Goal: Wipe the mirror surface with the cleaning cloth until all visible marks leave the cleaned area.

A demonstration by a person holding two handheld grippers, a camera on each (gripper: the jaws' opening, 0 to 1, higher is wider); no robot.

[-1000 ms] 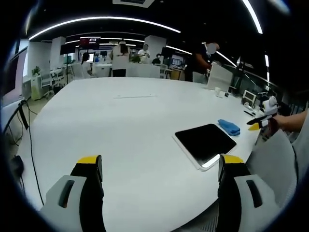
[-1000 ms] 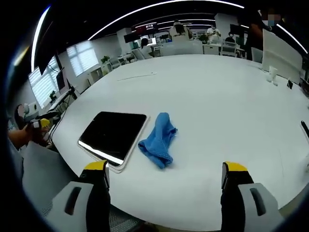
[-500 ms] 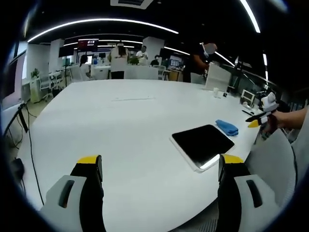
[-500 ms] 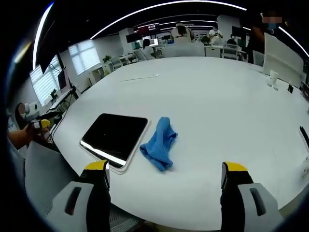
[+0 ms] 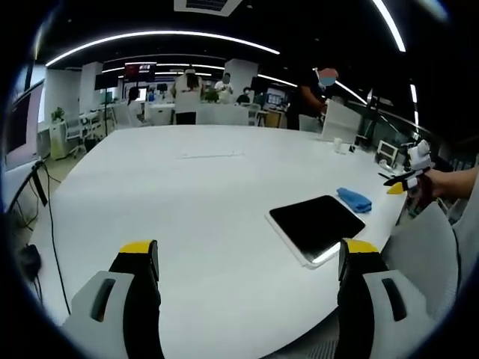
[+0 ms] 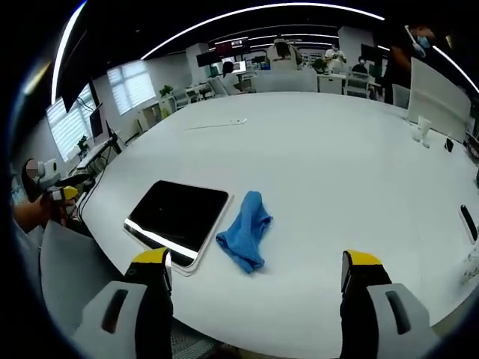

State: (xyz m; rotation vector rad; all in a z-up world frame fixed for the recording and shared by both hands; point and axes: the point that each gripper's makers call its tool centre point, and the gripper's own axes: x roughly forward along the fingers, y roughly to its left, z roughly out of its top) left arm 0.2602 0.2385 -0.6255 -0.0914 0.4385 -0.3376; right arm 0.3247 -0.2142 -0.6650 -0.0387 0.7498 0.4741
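Blue cloth (image 6: 245,230) just beside dark mirror (image 6: 178,221).

Opposite near-edge views, shared mirror (image 5: 318,224)

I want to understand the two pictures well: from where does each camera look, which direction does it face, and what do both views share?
Left gripper view: rides on the left tongs, open, facing across the white table; the mirror lies ahead right, a hand beyond it.
Right gripper view: rides on the right tongs, open, facing the blue cloth; a hand at left.
Shared: table, mirror, cloth.
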